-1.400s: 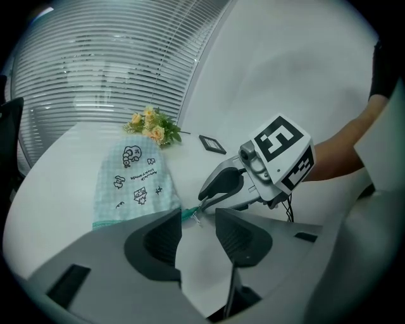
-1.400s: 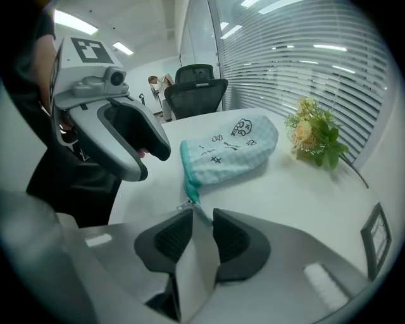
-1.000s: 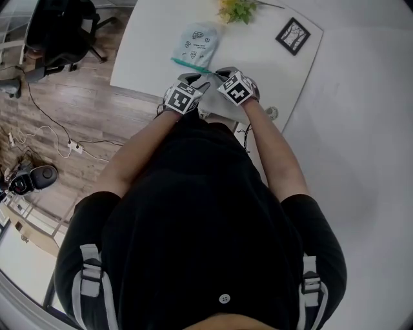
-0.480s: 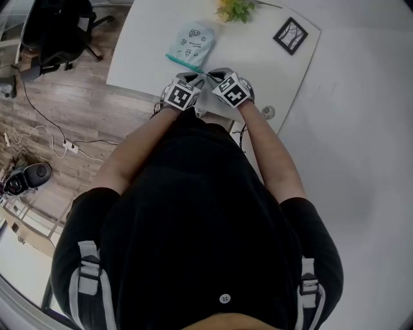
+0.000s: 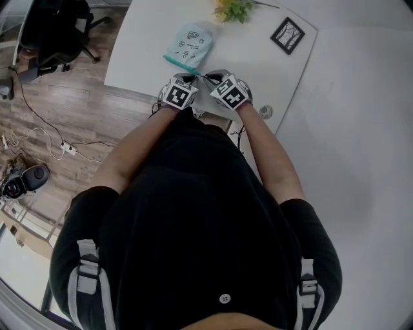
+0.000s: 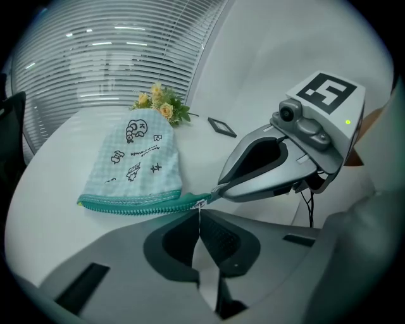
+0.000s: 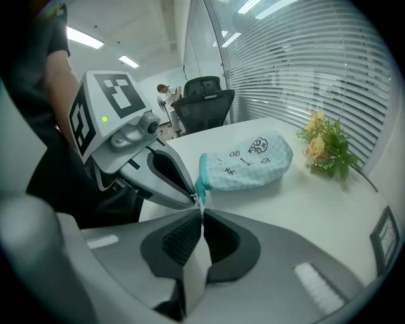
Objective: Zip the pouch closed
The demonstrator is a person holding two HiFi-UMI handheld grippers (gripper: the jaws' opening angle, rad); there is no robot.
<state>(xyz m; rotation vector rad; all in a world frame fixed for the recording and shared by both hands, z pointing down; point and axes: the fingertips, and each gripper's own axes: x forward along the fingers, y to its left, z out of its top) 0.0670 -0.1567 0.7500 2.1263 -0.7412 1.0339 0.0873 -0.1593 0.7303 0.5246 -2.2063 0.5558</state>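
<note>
Evidently light and floppy, the pale-blue checked fabric pouch (image 6: 136, 158) on the white counter (image 6: 202, 157) needs its teal zip end (image 7: 200, 180) held taut: right claw (image 7: 202, 212) clamps it, left claw (image 6: 200, 214) has just closed on the small metal pull (image 6: 201, 203).

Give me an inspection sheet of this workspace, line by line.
Surface: white table, no spills seen.
Job's things: pouch lies flat. Its teal zip faces the grippers, with the zip pull at the near end. Whether it is zipped cannot be told.
Clutter: flowers; small frame.
Grippers: left gripper has just closed and is shut on the zip pull. Right gripper is shut on the pouch at its zip end.
Cables: loose cables and a power strip on the floor.
Surroundings: wood floor, chair, blinds.
</note>
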